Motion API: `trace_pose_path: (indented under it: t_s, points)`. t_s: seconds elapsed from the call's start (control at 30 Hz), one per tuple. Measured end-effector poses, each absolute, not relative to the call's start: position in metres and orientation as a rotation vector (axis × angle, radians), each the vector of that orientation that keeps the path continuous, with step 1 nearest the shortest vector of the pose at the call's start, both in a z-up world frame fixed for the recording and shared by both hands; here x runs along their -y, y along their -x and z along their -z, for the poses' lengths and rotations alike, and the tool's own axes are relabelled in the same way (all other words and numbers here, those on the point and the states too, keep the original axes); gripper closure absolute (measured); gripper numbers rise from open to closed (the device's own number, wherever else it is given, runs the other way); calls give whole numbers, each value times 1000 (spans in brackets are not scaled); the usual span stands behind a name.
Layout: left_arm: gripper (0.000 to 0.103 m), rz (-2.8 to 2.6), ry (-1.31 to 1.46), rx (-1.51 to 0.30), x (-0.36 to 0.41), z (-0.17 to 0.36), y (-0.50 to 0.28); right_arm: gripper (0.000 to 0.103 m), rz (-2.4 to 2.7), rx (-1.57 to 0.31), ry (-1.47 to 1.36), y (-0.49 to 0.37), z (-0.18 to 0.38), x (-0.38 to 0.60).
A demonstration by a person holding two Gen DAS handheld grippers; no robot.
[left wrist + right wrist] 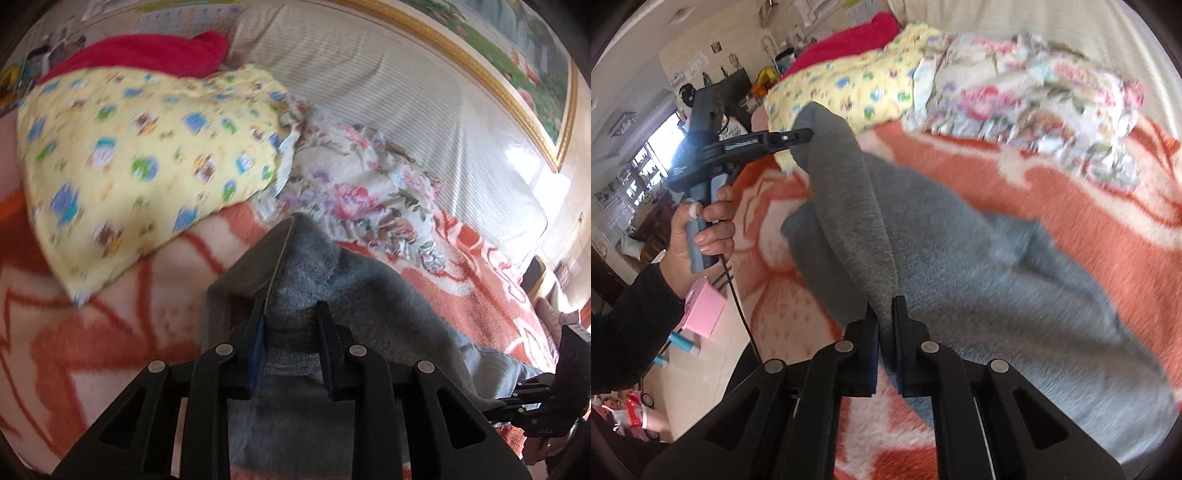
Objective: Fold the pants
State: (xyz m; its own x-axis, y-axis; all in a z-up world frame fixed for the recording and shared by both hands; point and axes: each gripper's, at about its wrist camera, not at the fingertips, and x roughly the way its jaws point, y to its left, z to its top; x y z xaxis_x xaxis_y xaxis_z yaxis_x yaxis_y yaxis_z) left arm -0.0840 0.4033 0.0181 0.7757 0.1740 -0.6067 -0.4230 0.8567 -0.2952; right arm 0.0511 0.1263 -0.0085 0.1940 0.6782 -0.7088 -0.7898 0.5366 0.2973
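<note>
Grey fleecy pants [979, 266] lie on an orange-and-white blanket [1052, 192] on a bed. My right gripper [884, 314] is shut on a raised edge of the pants. My left gripper [290, 314] is shut on another part of the pants [332, 280], with cloth bunched between its fingers. In the right wrist view the left gripper [803, 134] holds the far end of the same raised fold, lifted above the blanket. The right gripper's body [550, 391] shows at the right edge of the left wrist view.
A yellow patterned pillow [147, 155], a floral cloth [369, 192] and a red blanket [147, 55] lie at the head of the bed. A striped headboard [369, 74] and a framed picture [517, 74] stand behind. The floor with a pink box [701, 310] lies left of the bed.
</note>
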Motion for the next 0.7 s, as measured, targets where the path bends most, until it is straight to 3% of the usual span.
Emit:
trace_pose_path:
  t_s: [0.53,0.63,0.7]
  points:
    - [76,-386,542,-689,-401,47,128,95,-1009,-985,269,-40,51,-148]
    - [72,-384,545,-694,-402,45,132,93,-1007,-1001,262,-41,53,-150]
    - [63,-393,544,-692,-402,43,136,91,-1011,-1005,248,-41,51,-148]
